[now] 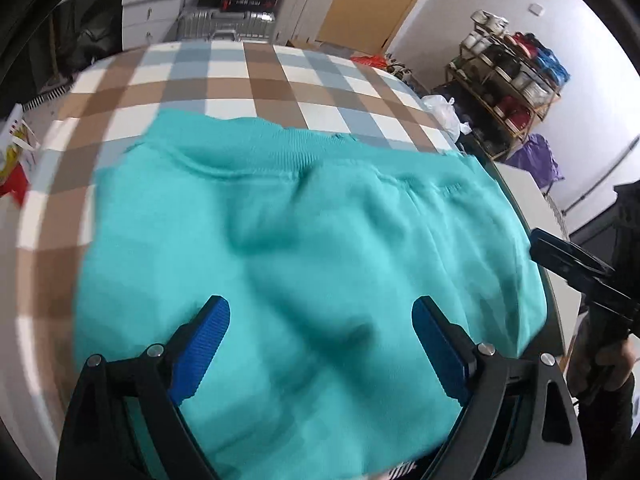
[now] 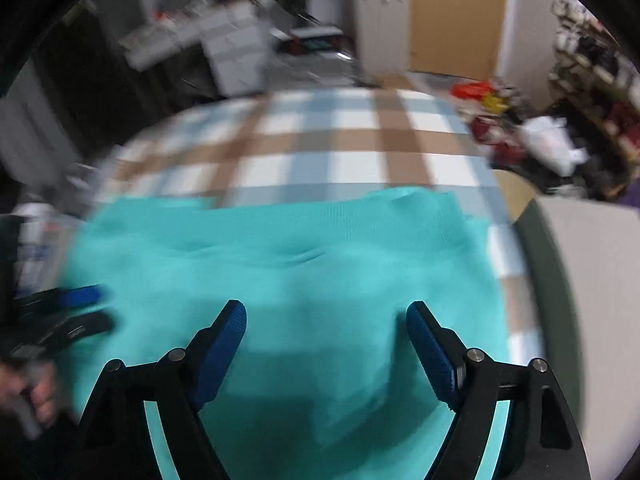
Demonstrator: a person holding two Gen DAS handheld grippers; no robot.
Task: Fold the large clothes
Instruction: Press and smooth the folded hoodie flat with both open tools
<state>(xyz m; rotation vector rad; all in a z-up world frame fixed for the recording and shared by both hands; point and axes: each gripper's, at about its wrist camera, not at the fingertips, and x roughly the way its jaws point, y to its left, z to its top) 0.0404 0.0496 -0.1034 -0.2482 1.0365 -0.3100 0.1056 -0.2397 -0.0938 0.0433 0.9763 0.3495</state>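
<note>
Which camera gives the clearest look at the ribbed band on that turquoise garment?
The left wrist view: the ribbed band along the turquoise garment shows its ridges fairly sharply there. The right wrist view shows the same far edge, but heavily blurred, with the ribbing barely visible.

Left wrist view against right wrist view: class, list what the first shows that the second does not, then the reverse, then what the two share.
Only the left wrist view shows a silver suitcase beyond the table, a purple bag beside the shelf rack, and the right gripper coming in from the right edge.

Only the right wrist view shows the left gripper at the left edge, with the hand that holds it.

Both show the turquoise garment lying on the checked tablecloth, a white plastic bag, and open blue-padded jaws with nothing between them.
</note>
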